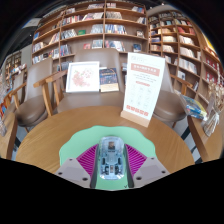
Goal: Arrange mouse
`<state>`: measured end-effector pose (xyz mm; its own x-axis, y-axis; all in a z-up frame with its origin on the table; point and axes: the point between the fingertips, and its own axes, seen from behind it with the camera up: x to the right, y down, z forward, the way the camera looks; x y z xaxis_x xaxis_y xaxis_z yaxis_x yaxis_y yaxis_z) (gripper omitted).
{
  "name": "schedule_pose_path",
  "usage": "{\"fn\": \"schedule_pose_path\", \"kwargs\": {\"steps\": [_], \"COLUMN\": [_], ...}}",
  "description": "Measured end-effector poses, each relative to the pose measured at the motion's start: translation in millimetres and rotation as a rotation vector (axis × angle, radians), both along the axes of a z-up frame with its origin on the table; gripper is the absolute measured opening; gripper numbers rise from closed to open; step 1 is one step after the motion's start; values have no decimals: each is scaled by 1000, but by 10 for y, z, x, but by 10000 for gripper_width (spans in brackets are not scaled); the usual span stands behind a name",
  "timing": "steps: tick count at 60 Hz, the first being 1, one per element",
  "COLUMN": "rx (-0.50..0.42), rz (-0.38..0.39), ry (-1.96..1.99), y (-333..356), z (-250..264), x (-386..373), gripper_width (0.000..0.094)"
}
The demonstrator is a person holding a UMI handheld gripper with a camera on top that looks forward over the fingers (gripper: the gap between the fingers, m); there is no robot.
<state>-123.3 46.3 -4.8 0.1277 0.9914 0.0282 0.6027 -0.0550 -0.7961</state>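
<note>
A small grey computer mouse (111,157) is gripped between the fingers (111,165), near the round wooden tabletop (60,140); level lowering is advised.

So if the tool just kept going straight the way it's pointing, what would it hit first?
Nothing nearby, as far as the view shows. The tool already holds the mouse between its pads. Ahead is bare round table, then probably the standing sign at its far edge, slightly to the right; depth is unclear.
</note>
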Motion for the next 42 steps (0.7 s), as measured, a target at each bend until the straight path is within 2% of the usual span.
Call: {"fn": "schedule_pose_path", "kwargs": {"steps": [5, 14, 19, 22, 32, 42], "rx": [-3, 4, 26, 34, 14, -18], "rz": [6, -13, -24, -29, -53, -30], "ry": [6, 0, -10, -7, -4, 51], "y": [-7, 23, 41, 44, 6, -204], "z": [-45, -61, -22, 38, 360, 813], "x": [-7, 22, 66, 113, 513, 1299], "gripper_width": [425, 518, 739, 803, 844, 848]}}
